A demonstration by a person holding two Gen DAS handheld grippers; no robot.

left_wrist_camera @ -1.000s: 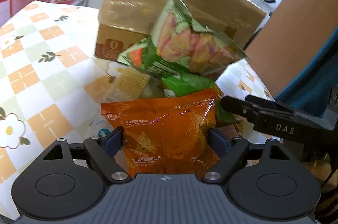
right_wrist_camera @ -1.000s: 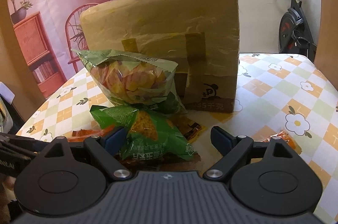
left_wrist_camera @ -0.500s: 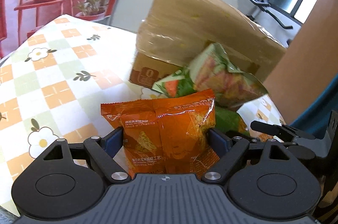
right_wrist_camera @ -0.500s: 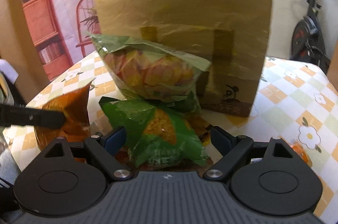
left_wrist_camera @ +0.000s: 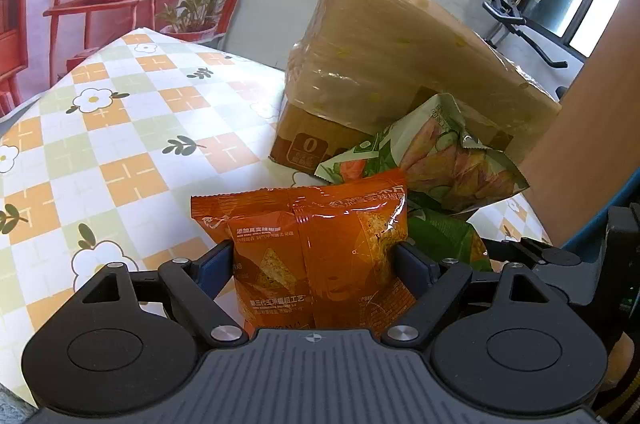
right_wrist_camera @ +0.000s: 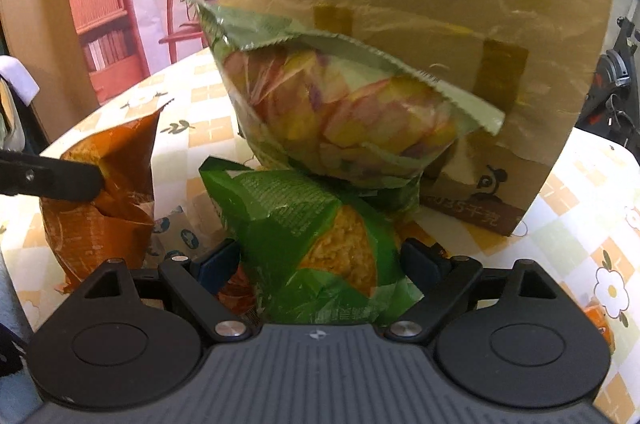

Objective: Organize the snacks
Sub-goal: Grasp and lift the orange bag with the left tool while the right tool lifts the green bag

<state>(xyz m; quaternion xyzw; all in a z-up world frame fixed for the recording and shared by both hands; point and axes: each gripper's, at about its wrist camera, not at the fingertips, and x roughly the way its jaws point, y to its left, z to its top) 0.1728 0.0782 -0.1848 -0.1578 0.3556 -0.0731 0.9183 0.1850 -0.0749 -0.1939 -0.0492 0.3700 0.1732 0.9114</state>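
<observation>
Left gripper (left_wrist_camera: 316, 260) is clamping the glossy orange foil chip bag (left_wrist_camera: 316, 244) across its width, both blue pads pressed into the sides; bag is standing upright between the fingers over the checkered floral tablecloth (left_wrist_camera: 120, 128). From the right wrist view the same orange bag (right_wrist_camera: 104, 200) is sitting left of the pile, pinched in by a black finger (right_wrist_camera: 52, 178).

Right gripper (right_wrist_camera: 320, 260) is straddling the crumpled bright-green foil snack bag (right_wrist_camera: 316, 236). Jaws are spread wide; the right pad looks to be touching the foil, the left pad is showing a gap, so I'm reading this as not gripped yet.

The pale-green clear-window bag of mixed veggie chips (right_wrist_camera: 340, 120) is lying on top of the bright-green bag and leaning against the plastic-wrapped brown cardboard box (right_wrist_camera: 440, 24). One more small orange packet (right_wrist_camera: 596, 320) is peeking in at the right edge of the table.

Progress, my read: early. One bag is in hand, one is being lined up, two others are untouched. No bin or tidy row is showing anywhere, so I can't tell where the snacks are going. Risk: pulling the bright-green bag is likely tipping the veggie bag off it.
</observation>
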